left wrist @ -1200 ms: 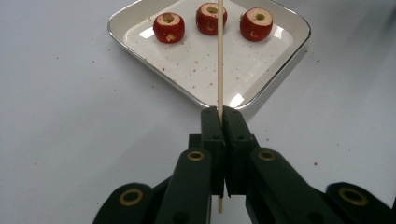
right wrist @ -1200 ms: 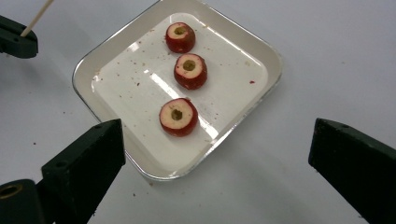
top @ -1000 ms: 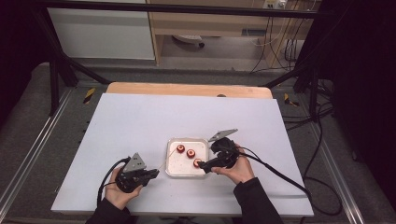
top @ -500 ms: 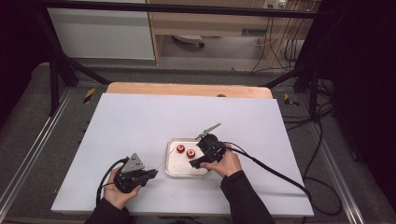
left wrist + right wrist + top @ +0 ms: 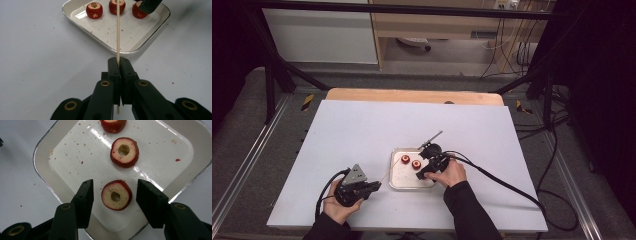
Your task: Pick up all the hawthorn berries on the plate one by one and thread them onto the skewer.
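Holding a thin wooden skewer (image 5: 118, 37), the left gripper (image 5: 119, 67) is seen nearest the person, its jaws clenched on the stick close to its lower end, so that most of the length projects forward over the near rim of the white tray (image 5: 152, 30). On the white table (image 5: 362, 130), this gripper is placed just left of the tray, with the skewer tip reaching toward the fruit.

Beyond it, the right gripper (image 5: 113, 200) is held over the tray from the right side, jaws released and spread to either side of the nearest cored red fruit (image 5: 116, 194), neither jaw touching it. This piece is shown cut face up, with its core hole visible at the centre. A second cored piece (image 5: 124, 152) is set farther in, and a third piece (image 5: 113, 124) lies at the far edge of the tray. Small crumbs are scattered on the tray floor.

The step in hand is judged to be the grasping of the nearest piece for threading. It is best done with the jaws lowered evenly around the fruit's skin and closed gently, so that the soft flesh is not crushed and the core hole is left unobstructed. The piece should then be turned so that its hole is aligned with the skewer axis.
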Tool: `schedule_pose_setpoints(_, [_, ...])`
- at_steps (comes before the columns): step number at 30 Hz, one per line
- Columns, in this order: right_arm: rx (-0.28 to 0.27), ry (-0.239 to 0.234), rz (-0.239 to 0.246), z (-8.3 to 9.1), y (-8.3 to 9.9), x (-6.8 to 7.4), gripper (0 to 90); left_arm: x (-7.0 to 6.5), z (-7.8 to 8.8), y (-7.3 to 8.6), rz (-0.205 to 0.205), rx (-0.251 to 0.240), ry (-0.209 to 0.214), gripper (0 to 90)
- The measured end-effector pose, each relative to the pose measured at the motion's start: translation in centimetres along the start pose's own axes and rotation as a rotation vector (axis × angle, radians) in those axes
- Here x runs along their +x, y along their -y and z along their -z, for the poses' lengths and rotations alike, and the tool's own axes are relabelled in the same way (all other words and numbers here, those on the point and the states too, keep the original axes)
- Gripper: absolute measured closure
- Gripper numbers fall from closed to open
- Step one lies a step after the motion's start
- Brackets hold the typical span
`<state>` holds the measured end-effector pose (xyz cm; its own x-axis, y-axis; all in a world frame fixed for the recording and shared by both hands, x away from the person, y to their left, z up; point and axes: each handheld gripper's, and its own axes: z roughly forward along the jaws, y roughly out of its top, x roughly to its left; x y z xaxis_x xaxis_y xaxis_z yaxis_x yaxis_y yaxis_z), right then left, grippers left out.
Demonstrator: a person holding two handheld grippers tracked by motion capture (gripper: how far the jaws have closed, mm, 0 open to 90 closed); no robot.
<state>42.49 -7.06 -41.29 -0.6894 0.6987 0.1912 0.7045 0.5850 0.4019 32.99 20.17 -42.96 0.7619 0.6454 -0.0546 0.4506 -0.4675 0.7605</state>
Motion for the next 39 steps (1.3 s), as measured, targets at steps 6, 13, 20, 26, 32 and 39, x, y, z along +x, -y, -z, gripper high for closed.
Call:
schedule_pose_setpoints(6, [0.023, -0.007, -0.018, -0.2, -0.1, -0.2, 55.0, 0.0, 0.0, 0.0, 0.000, 0.003, 0.002, 88.4])
schedule_pose_setpoints(13, [0.044, -0.022, -0.032, -0.5, -0.2, -0.4, 58.4, 0.0, 0.0, 0.0, 0.000, 0.003, 0.003, 88.4])
schedule_pose_setpoints(20, [0.048, -0.032, -0.067, -0.5, -0.3, -0.5, 59.6, -0.1, 0.0, -0.1, -0.003, 0.002, 0.002, 88.4])
schedule_pose_setpoints(26, [-0.014, -0.053, -0.083, 0.9, -0.2, -0.4, 59.8, -0.2, 0.1, -0.1, -0.008, -0.007, -0.001, 88.4])
schedule_pose_setpoints(32, [-0.107, -0.069, -0.109, 2.6, 0.1, -0.3, 59.9, -0.5, 0.2, -0.2, -0.007, -0.018, -0.004, 88.4])
schedule_pose_setpoints(39, [-0.237, -0.116, -0.150, 3.4, 1.2, -0.7, 60.0, -0.7, 0.0, -0.2, 0.005, -0.024, -0.013, 88.4])
